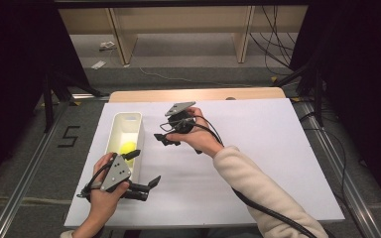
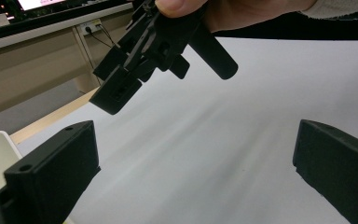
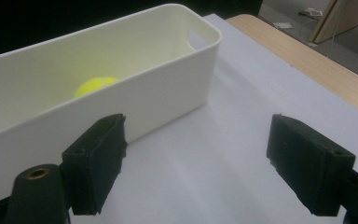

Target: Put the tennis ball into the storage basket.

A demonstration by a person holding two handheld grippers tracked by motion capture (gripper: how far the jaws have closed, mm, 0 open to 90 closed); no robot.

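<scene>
A long white bin (image 1: 116, 130) stands on the left part of the white-covered table (image 1: 268, 148), with a yellow ball (image 1: 127, 148) lying inside it. In the right gripper view the bin (image 3: 168, 79) is just ahead to the left and the ball (image 3: 93, 85) peeks over its wall. My right gripper (image 1: 164, 140) hovers beside the bin's right wall, pointing at it. Its jaws stand open and empty (image 3: 198, 158). Near the front edge, my left gripper (image 1: 144, 169) is open by the bin's near end, with nothing between its jaws (image 2: 193, 168). The right gripper (image 2: 130, 74) hangs ahead in the left gripper view.
The table's bare wooden far edge (image 1: 198, 94) shows beyond the white sheet. Wooden shelving (image 1: 178, 29) stands behind on the floor, with cables (image 1: 278, 44) at the back right. A metal rail (image 1: 25, 183) runs along the floor at the left.
</scene>
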